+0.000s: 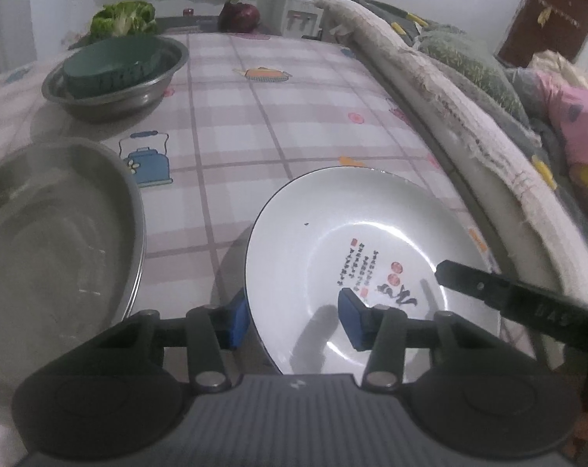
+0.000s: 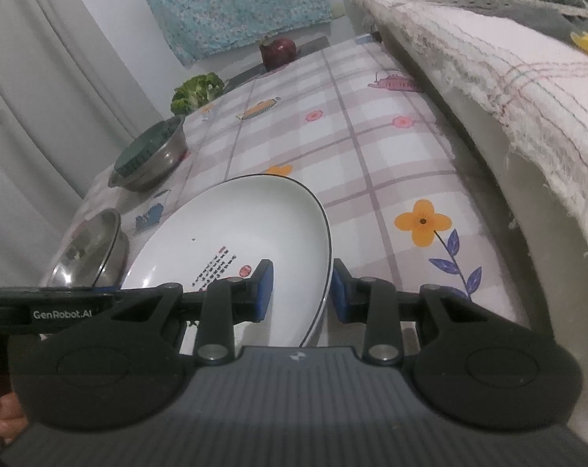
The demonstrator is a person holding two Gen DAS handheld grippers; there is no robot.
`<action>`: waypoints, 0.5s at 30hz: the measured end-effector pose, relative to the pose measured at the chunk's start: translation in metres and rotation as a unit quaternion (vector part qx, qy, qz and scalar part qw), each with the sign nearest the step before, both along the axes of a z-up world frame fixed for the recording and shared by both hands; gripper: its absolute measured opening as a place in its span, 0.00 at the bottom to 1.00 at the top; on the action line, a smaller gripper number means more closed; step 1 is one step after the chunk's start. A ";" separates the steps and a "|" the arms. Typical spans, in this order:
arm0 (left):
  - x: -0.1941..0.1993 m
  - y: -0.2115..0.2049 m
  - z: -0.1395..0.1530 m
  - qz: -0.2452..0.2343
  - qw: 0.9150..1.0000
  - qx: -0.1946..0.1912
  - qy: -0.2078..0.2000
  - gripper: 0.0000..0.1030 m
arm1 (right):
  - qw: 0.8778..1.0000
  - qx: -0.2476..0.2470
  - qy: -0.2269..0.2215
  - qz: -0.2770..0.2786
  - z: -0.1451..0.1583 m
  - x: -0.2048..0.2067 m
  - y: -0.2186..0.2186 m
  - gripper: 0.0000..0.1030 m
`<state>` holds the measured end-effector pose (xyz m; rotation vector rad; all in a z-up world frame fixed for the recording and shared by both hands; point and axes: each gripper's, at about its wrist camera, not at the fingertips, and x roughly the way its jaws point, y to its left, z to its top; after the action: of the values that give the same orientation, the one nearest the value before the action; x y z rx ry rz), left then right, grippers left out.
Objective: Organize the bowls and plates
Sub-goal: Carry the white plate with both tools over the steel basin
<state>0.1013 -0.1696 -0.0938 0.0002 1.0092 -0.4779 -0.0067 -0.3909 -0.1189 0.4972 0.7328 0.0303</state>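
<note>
Straddling the white plate's (image 1: pixel 356 241) rim on the checked tablecloth (image 1: pixel 255 116), both grippers, left (image 1: pixel 294 321) and right (image 2: pixel 301 292), show gaps beside their pads; grip unclear. Plate writing is illegible; "GenRobot.AI" reads on the left gripper.

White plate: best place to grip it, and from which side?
Grip the white plate by its thin raised rim, one finger inside, one outside. Come in from the near edge or the couch side; that rim stands clear of the table, while a steel bowl crowds the other side.
</note>
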 end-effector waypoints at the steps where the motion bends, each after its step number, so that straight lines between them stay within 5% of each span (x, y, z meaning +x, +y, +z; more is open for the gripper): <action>1: 0.000 0.001 0.000 0.000 1.000 -0.003 0.001 0.47 | 1.000 0.004 -0.002 0.000 -0.001 0.000 -0.001 0.30; 6: -0.006 -0.010 -0.002 -0.023 0.999 0.017 -0.020 0.61 | 1.000 -0.006 -0.011 0.001 -0.003 -0.002 0.002 0.30; 15: -0.011 -0.010 0.000 -0.013 0.999 0.021 -0.024 0.57 | 0.999 -0.051 -0.012 -0.001 0.002 -0.002 0.016 0.31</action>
<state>0.0904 -0.1797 -0.0939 0.0623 0.9726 -0.4775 -0.0091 -0.3749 -0.1173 0.3994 0.7070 -0.0032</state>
